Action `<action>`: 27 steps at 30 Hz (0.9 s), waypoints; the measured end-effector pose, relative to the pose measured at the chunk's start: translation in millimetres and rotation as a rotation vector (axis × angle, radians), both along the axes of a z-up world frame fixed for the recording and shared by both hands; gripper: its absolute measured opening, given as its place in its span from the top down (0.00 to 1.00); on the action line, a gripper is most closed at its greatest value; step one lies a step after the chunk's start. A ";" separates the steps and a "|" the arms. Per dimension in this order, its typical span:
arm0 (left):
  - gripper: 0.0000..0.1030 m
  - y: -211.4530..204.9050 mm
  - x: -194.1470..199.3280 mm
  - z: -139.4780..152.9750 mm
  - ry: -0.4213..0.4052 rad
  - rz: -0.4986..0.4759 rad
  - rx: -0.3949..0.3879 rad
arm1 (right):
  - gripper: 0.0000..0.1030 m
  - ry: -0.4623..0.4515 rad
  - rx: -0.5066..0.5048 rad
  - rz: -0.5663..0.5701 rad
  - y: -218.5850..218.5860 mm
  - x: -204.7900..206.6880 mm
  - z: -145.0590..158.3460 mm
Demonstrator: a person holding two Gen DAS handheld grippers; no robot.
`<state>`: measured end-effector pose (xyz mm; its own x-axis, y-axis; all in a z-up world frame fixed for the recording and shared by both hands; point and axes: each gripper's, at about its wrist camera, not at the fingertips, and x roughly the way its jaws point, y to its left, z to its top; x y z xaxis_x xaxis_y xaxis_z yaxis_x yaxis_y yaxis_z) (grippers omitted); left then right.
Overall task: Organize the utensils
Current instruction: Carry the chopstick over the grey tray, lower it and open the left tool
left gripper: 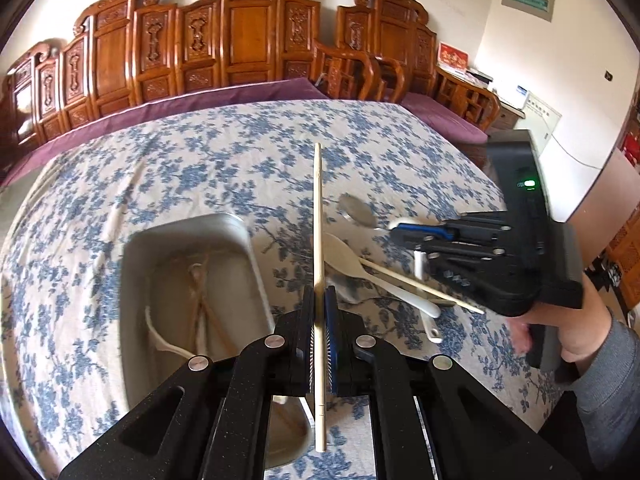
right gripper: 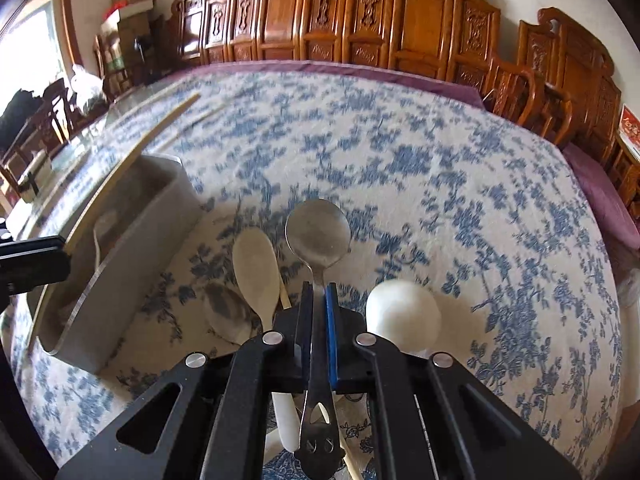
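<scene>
On the flowered tablecloth (left gripper: 200, 160), we clamp a chopstick (left gripper: 318, 216) in our left claw (left gripper: 320, 344), the tray (left gripper: 136, 248) just left of it. Our right claw (right gripper: 319, 332) is closed on the metal spoon (right gripper: 318, 232), probably also for that tray.

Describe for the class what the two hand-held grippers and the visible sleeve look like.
Both the left gripper and the right gripper are black, angular linkages with round silver pivot pins and a ridged blue pad. The right unit shows a small green light. The sleeve is grey.

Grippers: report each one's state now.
Left gripper: shut on a chopstick.
Right gripper: shut on a metal spoon.
</scene>
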<state>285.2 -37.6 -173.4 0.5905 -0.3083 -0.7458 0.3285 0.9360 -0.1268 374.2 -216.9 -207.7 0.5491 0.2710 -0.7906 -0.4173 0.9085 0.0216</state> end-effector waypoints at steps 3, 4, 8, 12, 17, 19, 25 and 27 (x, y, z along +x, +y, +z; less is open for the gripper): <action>0.96 9.6 -0.5 4.2 -0.016 0.027 0.018 | 0.93 -0.014 0.018 0.006 1.9 -3.3 7.8; 0.96 11.9 -0.5 5.2 -0.019 0.034 0.023 | 0.93 -0.018 0.021 0.009 2.7 -4.6 9.5; 0.96 26.8 -1.0 8.1 -0.023 0.071 0.029 | 0.93 -0.039 0.032 0.031 10.6 -15.1 18.3; 0.96 39.1 -1.9 5.5 -0.009 0.102 0.034 | 0.93 -0.051 0.044 0.066 21.6 -25.9 24.2; 0.96 54.9 -1.1 -4.7 0.022 0.132 0.042 | 0.93 -0.059 0.050 0.097 33.5 -35.8 28.1; 0.96 58.8 0.5 -9.4 0.036 0.137 0.048 | 0.93 -0.062 0.052 0.105 37.5 -39.0 29.6; 0.96 64.0 6.6 -24.9 0.081 0.130 0.068 | 0.93 -0.070 0.054 0.120 44.2 -43.5 32.2; 0.96 64.6 8.1 -30.7 0.097 0.123 0.070 | 0.93 -0.070 0.053 0.122 45.1 -44.0 32.0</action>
